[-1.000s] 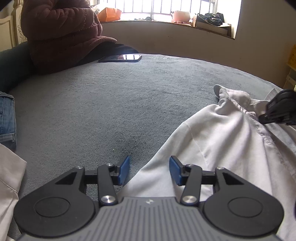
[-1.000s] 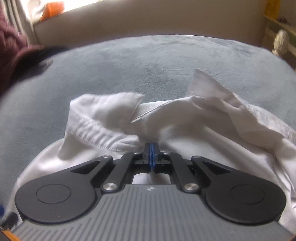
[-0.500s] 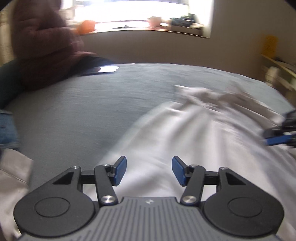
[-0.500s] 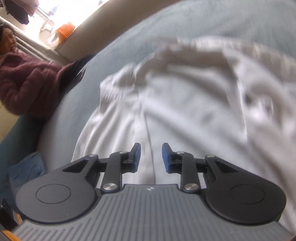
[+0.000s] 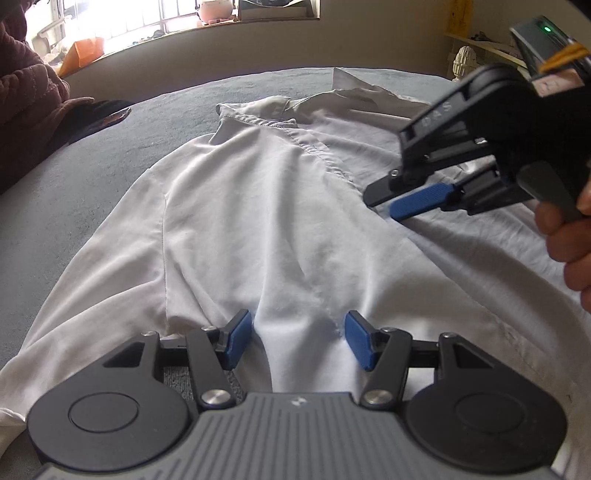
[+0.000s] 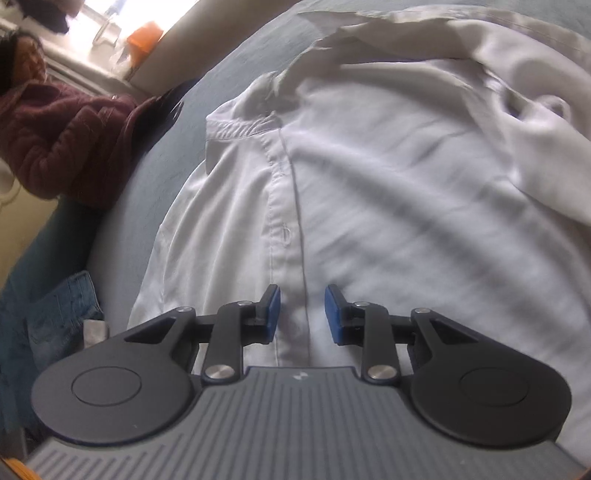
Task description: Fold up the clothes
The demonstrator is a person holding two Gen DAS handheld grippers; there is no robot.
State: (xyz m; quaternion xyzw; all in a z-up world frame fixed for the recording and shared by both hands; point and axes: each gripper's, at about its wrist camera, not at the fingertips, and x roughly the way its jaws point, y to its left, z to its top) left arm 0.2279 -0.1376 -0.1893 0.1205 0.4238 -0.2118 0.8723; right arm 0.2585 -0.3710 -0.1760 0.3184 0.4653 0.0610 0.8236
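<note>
A white button-up shirt (image 5: 258, 206) lies spread on the grey bed cover, its collar (image 5: 258, 110) at the far end. My left gripper (image 5: 297, 341) is open low over the shirt's near part, a fold of cloth rising between the blue pads without being pinched. In the left wrist view my right gripper (image 5: 402, 203) hovers at the right over the button placket, held by a hand (image 5: 569, 236). From the right wrist view, the right gripper (image 6: 302, 314) is open above the placket (image 6: 288, 229), holding nothing.
A person in a maroon padded jacket (image 6: 62, 144) sits at the left edge of the bed. Folded blue jeans (image 6: 62, 314) lie near the left. Grey bed cover (image 5: 92, 173) stretches left of the shirt. A windowsill (image 5: 184, 26) with clutter runs behind.
The right gripper let go of the collar, opened and pulled back down along the placket. My left gripper swung right from the bare bed cover onto the shirt, staying open.
</note>
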